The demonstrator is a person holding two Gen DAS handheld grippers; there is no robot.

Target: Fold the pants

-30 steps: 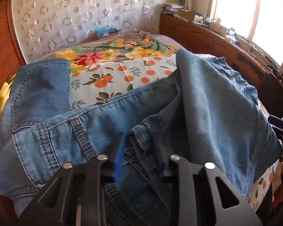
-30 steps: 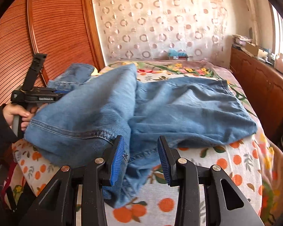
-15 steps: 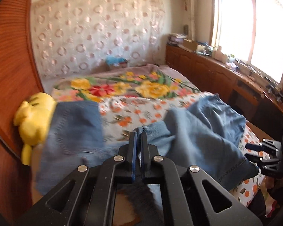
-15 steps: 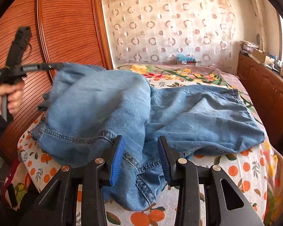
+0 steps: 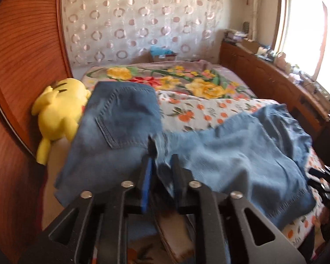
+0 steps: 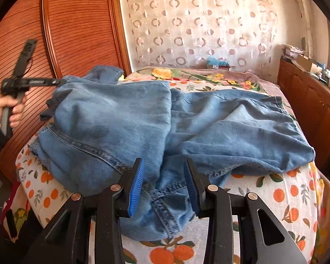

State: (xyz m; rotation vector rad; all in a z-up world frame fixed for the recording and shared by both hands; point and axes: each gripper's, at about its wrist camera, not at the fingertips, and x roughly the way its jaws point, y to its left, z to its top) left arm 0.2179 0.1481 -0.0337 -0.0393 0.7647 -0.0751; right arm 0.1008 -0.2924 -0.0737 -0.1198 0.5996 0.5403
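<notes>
One pair of blue denim pants [image 6: 165, 127] sprawls over the orange-print bedsheet [image 6: 264, 189]. Two grippers: left gripper [image 5: 161, 167] just easing apart, denim between its jaws; right gripper [image 6: 164, 176] gaping over a hem, unclenched. Only the left view catches one yellow plush toy [image 5: 59, 110].
</notes>
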